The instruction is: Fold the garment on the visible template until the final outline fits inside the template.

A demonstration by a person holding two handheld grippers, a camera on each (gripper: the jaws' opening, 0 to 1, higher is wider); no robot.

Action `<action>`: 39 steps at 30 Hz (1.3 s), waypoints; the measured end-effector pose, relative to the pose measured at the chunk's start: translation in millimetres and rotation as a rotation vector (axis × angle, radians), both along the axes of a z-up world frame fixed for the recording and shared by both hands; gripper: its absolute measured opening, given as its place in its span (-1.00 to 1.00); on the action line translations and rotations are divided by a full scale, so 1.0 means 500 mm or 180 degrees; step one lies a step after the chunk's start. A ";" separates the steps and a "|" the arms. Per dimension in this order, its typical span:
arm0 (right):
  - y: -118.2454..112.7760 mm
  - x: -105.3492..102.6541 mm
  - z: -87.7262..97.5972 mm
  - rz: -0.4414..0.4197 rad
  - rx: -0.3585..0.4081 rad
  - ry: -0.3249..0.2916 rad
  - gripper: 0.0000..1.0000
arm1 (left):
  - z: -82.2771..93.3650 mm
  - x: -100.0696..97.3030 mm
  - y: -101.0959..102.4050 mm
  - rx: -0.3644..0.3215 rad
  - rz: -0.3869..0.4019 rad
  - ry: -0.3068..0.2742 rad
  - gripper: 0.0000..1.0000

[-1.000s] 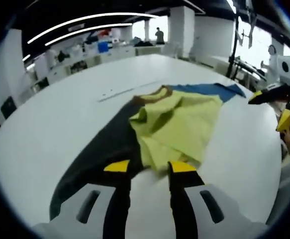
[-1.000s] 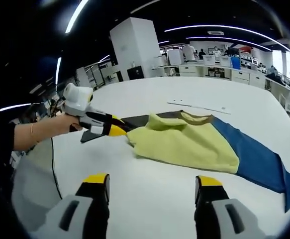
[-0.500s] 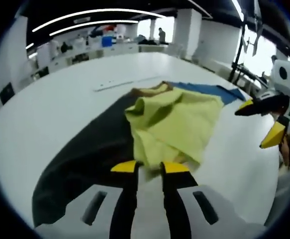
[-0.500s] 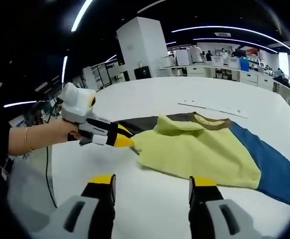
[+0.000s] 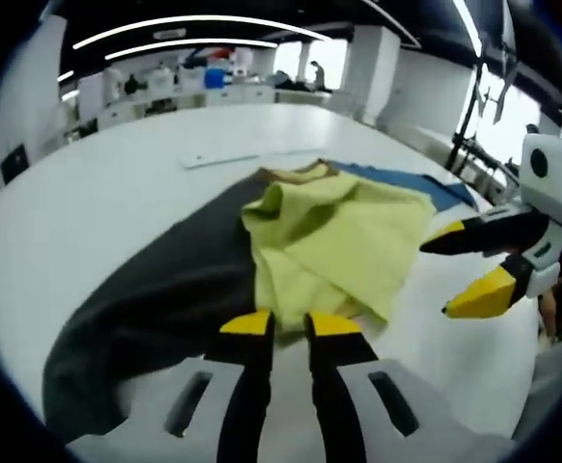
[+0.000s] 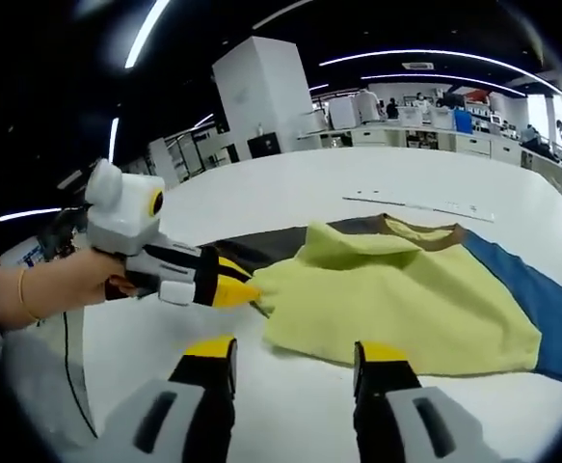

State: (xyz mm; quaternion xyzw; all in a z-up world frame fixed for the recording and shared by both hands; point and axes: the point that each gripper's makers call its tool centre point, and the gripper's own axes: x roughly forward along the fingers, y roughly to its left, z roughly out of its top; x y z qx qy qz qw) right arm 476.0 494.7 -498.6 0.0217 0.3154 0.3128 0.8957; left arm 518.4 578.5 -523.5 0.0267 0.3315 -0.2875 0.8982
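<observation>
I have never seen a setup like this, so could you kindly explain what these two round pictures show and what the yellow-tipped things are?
A person holds a two-jaw gripper in each hand; a fisheye camera rides on each. In the left gripper view, the left gripper has its jaws nearly closed at the edge of a yellow garment on a white table; whether it pinches the cloth I cannot tell. The right gripper is open and holds nothing. Dark and blue cloth panels lie beside the yellow part.
</observation>
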 end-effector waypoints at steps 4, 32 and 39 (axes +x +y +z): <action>0.023 0.006 -0.012 -0.0006 -0.0032 0.0046 -0.14 | -0.001 0.000 0.000 -0.0010 0.0017 -0.0012 -0.80; 0.039 0.009 -0.057 -0.0414 -0.0092 0.0325 -0.65 | 0.005 -0.002 0.001 0.0014 0.0052 -0.0067 -0.95; 0.043 0.023 -0.061 -0.0496 -0.0225 0.0230 -0.58 | 0.002 -0.002 0.000 0.0029 0.0059 -0.0049 -0.95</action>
